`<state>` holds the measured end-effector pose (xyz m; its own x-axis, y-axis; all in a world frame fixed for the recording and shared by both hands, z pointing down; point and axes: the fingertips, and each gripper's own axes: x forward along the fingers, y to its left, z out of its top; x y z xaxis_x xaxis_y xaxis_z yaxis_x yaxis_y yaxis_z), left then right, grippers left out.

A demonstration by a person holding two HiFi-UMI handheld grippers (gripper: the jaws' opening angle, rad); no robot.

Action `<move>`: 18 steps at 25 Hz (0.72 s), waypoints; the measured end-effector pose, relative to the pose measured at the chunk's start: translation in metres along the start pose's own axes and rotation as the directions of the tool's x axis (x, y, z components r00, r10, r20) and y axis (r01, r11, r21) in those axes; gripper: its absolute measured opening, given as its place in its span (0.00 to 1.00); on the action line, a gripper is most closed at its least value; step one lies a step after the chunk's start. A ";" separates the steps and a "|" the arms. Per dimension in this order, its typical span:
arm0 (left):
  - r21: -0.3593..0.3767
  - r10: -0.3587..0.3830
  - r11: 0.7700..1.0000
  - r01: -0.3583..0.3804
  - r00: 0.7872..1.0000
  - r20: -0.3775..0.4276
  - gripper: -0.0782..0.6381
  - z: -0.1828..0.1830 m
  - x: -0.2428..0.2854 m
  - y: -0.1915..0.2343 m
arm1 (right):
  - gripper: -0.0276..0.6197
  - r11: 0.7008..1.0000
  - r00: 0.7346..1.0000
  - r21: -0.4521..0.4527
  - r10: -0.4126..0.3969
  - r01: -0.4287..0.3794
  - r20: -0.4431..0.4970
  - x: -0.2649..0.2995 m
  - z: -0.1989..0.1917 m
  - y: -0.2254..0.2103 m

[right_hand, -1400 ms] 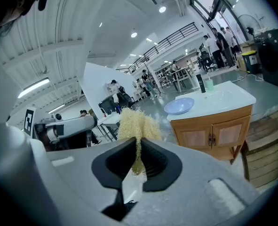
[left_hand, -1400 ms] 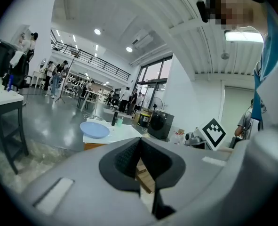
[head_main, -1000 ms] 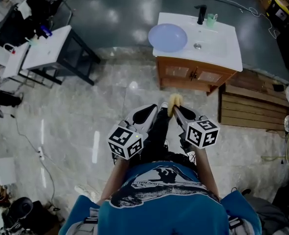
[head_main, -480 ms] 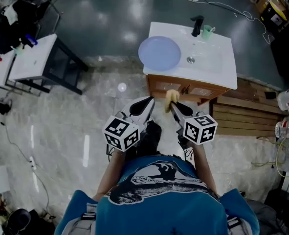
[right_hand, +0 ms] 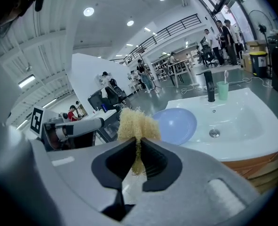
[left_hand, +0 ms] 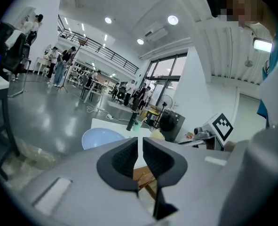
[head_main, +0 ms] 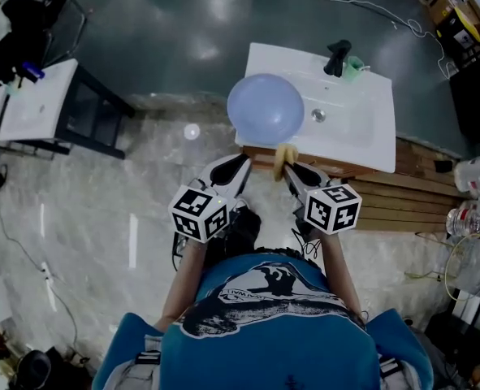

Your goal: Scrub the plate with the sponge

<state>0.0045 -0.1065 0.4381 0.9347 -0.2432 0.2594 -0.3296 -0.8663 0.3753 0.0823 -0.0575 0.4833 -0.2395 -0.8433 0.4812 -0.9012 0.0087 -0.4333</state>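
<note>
Head view: high above the person, facing steeply down, sink counter (head_main: 369,132) just ahead. Both gripper views: low, close to the counter's near edge, facing far along own jaws. All three share plate (head_main: 265,109) and counter.

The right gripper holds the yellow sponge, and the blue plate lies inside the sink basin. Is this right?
No. The blue plate lies on the counter beside the basin, as the head view shows. The right gripper does hold the sponge.

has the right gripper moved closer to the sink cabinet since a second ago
Yes. The right gripper, shut on the sponge, has moved forward toward the sink cabinet: the sponge now overlaps its front edge.
</note>
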 end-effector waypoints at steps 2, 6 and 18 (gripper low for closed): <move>-0.016 0.002 1.000 -0.002 1.000 -0.019 0.18 -0.003 0.009 0.011 | 0.09 1.000 1.000 -0.001 -0.011 0.011 -0.017 0.008 0.004 -0.006; -0.038 0.010 0.999 -0.011 0.999 -0.038 0.19 -0.004 0.022 0.030 | 0.09 1.000 0.999 -0.001 -0.030 0.030 -0.031 0.017 0.014 -0.015; -0.138 0.099 0.984 -0.111 0.991 -0.087 0.23 -0.031 0.032 0.053 | 0.09 0.999 0.997 -0.038 0.018 -0.021 -0.076 0.046 0.040 -0.039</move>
<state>0.0130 -0.1468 0.4935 0.8821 -0.2889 0.3722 -0.4463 -0.7655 0.4635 0.1207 -0.1179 0.4914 -0.2823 -0.7995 0.5302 -0.9091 0.0464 -0.4140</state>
